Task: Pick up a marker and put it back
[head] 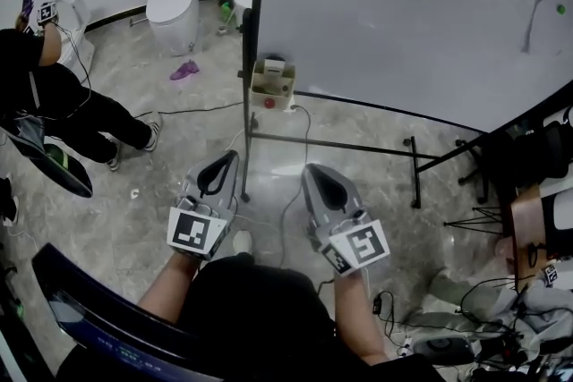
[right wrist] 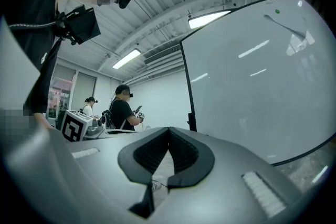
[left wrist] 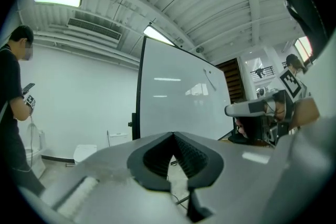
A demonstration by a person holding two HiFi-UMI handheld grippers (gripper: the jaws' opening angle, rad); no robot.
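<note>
A large whiteboard (head: 403, 13) on a black wheeled stand fills the upper right of the head view. A small open cardboard box (head: 273, 85) with small items in it hangs on the stand's left post; I cannot make out a marker in it. My left gripper (head: 231, 157) and right gripper (head: 309, 167) are held side by side over the floor, pointing toward the stand and short of it. In the left gripper view the left gripper (left wrist: 172, 134) has its tips touching with nothing between them. The right gripper (right wrist: 169, 128) looks the same, facing the whiteboard (right wrist: 252, 71).
A person in black (head: 54, 103) stands at the left holding a device. A white toilet-like fixture (head: 172, 9) and a purple object (head: 185, 70) sit by the far wall. Cables cross the floor by the stand's foot bar (head: 358, 146). Chairs and clutter (head: 528, 192) crowd the right.
</note>
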